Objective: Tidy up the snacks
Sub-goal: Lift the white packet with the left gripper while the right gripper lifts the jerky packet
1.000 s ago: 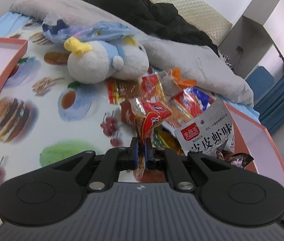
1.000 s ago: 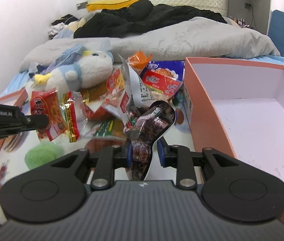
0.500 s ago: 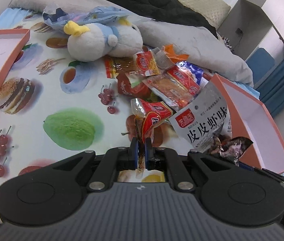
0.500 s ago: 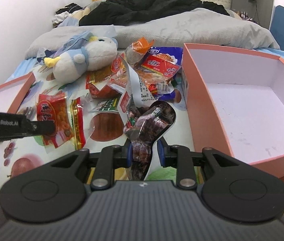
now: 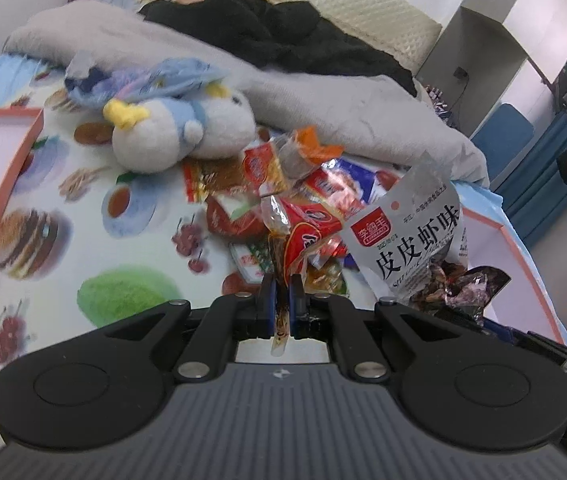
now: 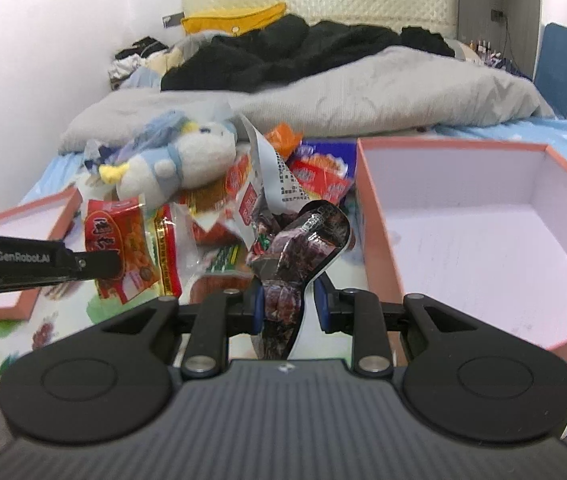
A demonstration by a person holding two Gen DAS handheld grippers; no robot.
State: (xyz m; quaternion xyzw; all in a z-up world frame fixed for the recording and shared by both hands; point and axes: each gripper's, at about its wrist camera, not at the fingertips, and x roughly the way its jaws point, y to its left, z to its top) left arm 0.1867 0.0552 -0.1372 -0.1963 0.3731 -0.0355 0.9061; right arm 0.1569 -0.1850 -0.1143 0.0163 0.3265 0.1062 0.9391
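Left gripper (image 5: 282, 294): jaws clenched on the edge of a red snack packet (image 5: 303, 236), which is held above the fruit-printed bedsheet (image 5: 63, 248).
Right gripper (image 6: 289, 300): jaws clamped on a dark brown snack packet (image 6: 299, 248), held up beside the box.
Silver shrimp-flavour bag (image 5: 407, 236): seen raised at the right of the left view, beside the dark packet.
Snack pile (image 6: 315, 172): loose packets are heaped on the sheet between the plush toy (image 6: 179, 164) and the pink box (image 6: 483, 240).
Pink box: open, its inside bare as far as can be seen.
Box lid (image 6: 31, 224): laid at the left, apart from the box.
Background: a grey duvet (image 6: 363, 100) and black clothing (image 6: 283, 52) are piled behind.
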